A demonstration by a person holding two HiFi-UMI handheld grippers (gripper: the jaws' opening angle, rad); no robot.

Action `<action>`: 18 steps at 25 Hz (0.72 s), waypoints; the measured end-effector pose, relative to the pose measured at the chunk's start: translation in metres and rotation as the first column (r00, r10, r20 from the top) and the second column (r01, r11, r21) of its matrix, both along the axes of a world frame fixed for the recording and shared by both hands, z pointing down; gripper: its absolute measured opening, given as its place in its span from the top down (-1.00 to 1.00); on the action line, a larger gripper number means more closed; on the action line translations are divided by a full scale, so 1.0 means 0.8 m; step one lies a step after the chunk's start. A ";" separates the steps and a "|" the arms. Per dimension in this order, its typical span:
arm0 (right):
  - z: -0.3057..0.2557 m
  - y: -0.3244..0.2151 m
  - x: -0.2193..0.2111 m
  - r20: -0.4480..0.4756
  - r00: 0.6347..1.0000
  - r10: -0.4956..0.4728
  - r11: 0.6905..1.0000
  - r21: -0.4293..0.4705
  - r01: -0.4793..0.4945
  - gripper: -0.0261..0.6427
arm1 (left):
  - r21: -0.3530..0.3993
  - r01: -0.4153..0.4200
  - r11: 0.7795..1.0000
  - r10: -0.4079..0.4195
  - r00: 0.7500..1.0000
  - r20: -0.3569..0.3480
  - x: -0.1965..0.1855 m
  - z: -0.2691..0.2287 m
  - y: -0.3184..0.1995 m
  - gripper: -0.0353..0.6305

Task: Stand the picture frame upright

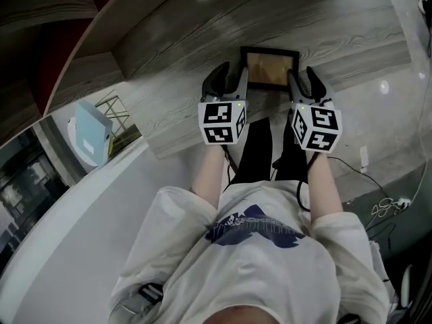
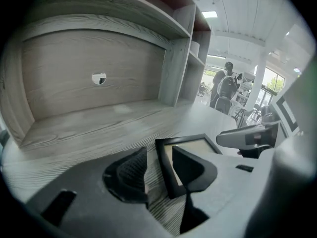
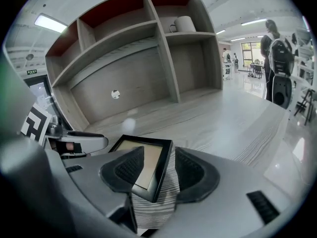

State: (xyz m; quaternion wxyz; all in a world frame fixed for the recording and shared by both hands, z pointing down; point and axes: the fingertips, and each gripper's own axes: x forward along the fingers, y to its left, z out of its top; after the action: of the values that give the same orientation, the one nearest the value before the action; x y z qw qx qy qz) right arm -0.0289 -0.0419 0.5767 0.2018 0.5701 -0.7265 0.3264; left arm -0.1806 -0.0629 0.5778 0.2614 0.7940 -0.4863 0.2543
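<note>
A black picture frame (image 1: 271, 69) with a tan picture lies flat on the grey wood-grain desk (image 1: 169, 56), right in front of me. My left gripper (image 1: 229, 79) is at its near left corner. In the left gripper view the left gripper (image 2: 158, 155) is open and straddles the frame's (image 2: 165, 168) left border. My right gripper (image 1: 305, 82) is at the near right corner. In the right gripper view the right gripper (image 3: 159, 155) is open astride the frame's (image 3: 147, 166) right border, one jaw over the picture and one outside.
A shelving unit rises behind the desk, with a round hole (image 2: 99, 78) in its back panel and a white roll (image 3: 185, 24) on an upper shelf. A pale blue box (image 1: 90, 133) sits at my left. Cables (image 1: 386, 208) lie on the floor. A person (image 3: 277, 63) stands far off.
</note>
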 end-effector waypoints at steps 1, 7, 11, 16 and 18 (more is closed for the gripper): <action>0.006 0.000 -0.003 0.000 1.000 -0.001 1.000 -0.009 0.001 0.36 | -0.008 -0.005 1.000 0.005 1.000 0.003 0.000 0.004 0.001 0.44; 0.025 -0.001 -0.012 -0.004 1.000 0.012 0.999 -0.036 -0.013 0.41 | -0.045 -0.011 0.999 0.010 1.000 -0.024 0.008 0.018 0.005 0.44; 0.033 0.001 -0.017 -0.011 1.000 0.017 0.999 -0.047 -0.017 0.43 | -0.064 -0.019 0.998 0.017 0.999 -0.031 0.016 0.027 0.008 0.44; 0.038 0.001 -0.015 -0.034 0.999 0.030 0.998 -0.051 -0.032 0.48 | -0.087 -0.012 0.996 0.009 0.999 -0.039 0.019 0.036 0.008 0.44; 0.039 0.000 -0.015 -0.039 0.999 0.032 0.998 -0.054 -0.034 0.50 | -0.096 -0.013 0.995 0.009 0.999 -0.035 0.019 0.039 0.008 0.44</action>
State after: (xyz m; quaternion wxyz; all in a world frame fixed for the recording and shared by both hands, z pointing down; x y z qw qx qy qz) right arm -0.0410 -0.0417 0.6078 0.2255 0.5825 -0.7038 0.3385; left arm -0.1652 -0.0561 0.6091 0.3061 0.7875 -0.4646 0.2650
